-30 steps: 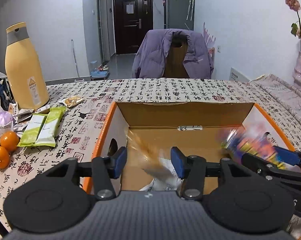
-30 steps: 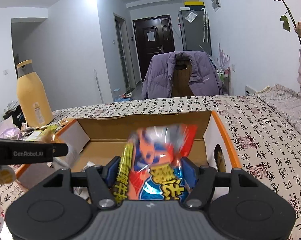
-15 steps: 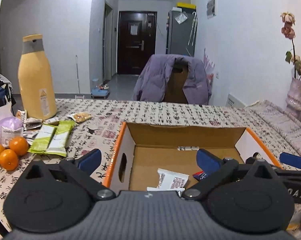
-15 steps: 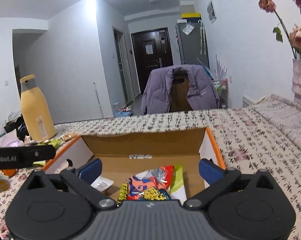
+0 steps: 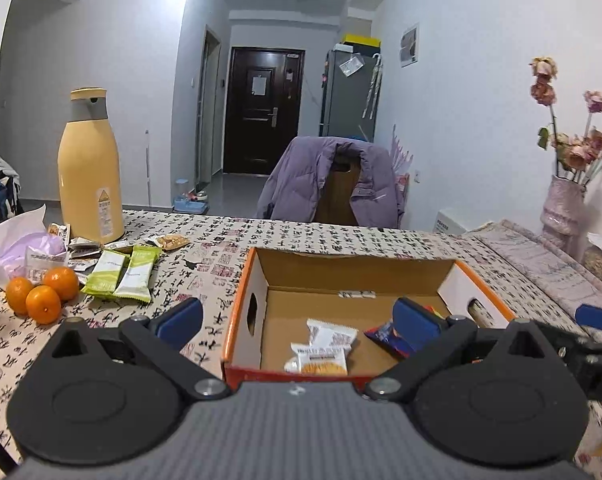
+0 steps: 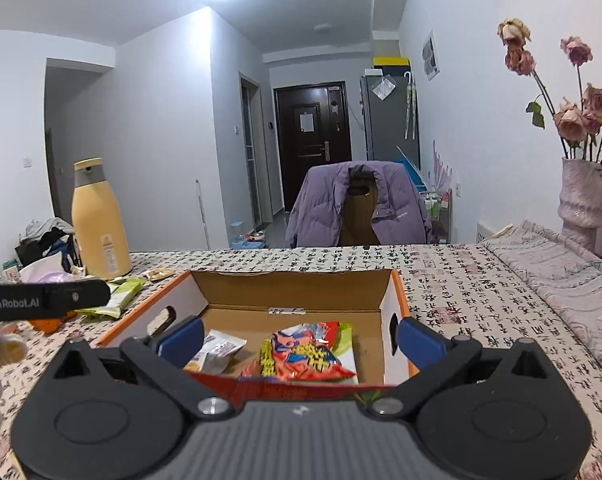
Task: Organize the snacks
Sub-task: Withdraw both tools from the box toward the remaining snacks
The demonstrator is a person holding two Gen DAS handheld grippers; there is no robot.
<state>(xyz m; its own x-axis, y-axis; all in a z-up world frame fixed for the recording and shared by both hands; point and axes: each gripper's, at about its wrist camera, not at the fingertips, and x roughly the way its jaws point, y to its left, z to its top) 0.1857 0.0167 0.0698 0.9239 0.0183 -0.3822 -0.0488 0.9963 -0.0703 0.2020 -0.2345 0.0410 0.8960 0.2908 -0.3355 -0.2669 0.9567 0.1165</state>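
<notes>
Orange-red snack bag (image 6: 307, 354) whole only from the right claw (image 6: 299, 338).

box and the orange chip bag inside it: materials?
Box: corrugated cardboard by the look, raw brown matte inside, white and orange printed outside, die-cut hand holes. Orange chip bag: probably plastic film, glossy, crinkled, with light glare on it.

Both grippers, clamped on snack packets a second ago, now hang open and raised. The orange-and-blue bag (image 6: 307, 354) and white cracker packets (image 5: 324, 350) lie inside the cardboard box (image 5: 243, 308).
</notes>
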